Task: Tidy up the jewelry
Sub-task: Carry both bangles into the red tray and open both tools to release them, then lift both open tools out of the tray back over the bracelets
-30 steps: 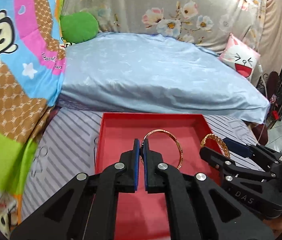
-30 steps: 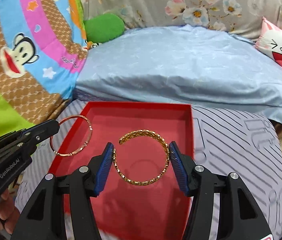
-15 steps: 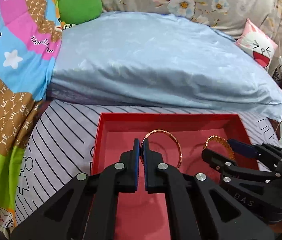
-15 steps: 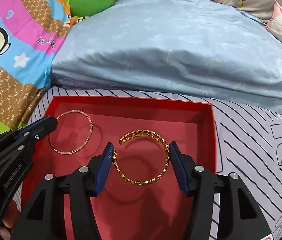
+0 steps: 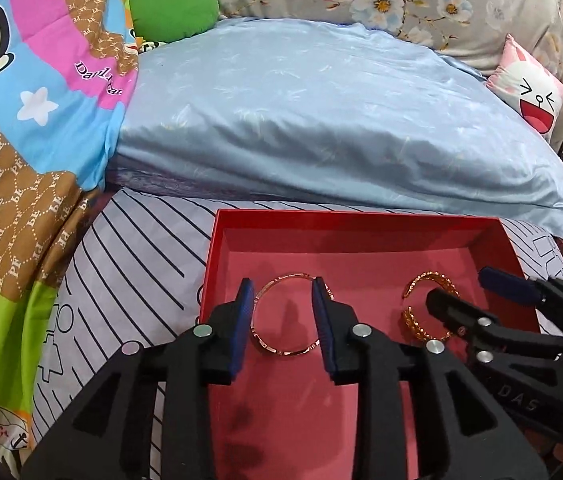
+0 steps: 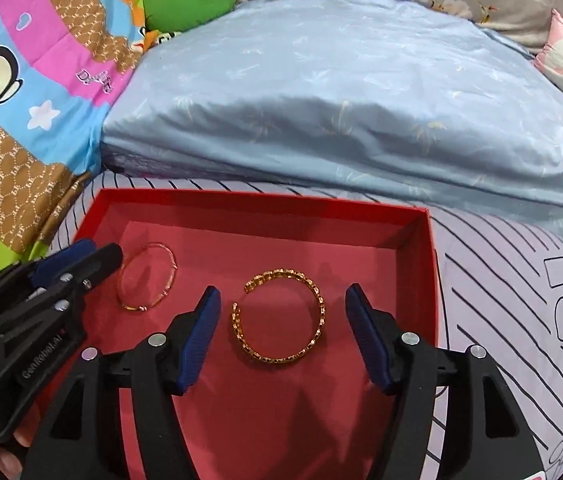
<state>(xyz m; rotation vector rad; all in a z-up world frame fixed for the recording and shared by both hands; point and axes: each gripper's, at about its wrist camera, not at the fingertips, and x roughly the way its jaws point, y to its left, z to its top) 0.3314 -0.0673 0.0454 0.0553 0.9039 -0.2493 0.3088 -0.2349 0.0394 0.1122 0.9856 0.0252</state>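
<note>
Striped bedding (image 5: 129, 280) carries a red tray (image 5: 361, 220) holding a thin rose-gold bangle (image 5: 281, 350) and a chunky gold cuff (image 6: 281, 320). Left gripper (image 5: 283, 312), clamped earlier, is opening around the bangle; right gripper (image 6: 281, 334) is opening wider, cuff lying free.

A: We lose the near end of the shallow red cardboard tray (image 5: 361, 220) below the frame, behind the black left gripper (image 5: 283, 320).

B: In the right wrist view, that gripper's black finger (image 6: 97, 258) covers the thin rose-gold bangle's (image 6: 147, 276) left edge.
</note>
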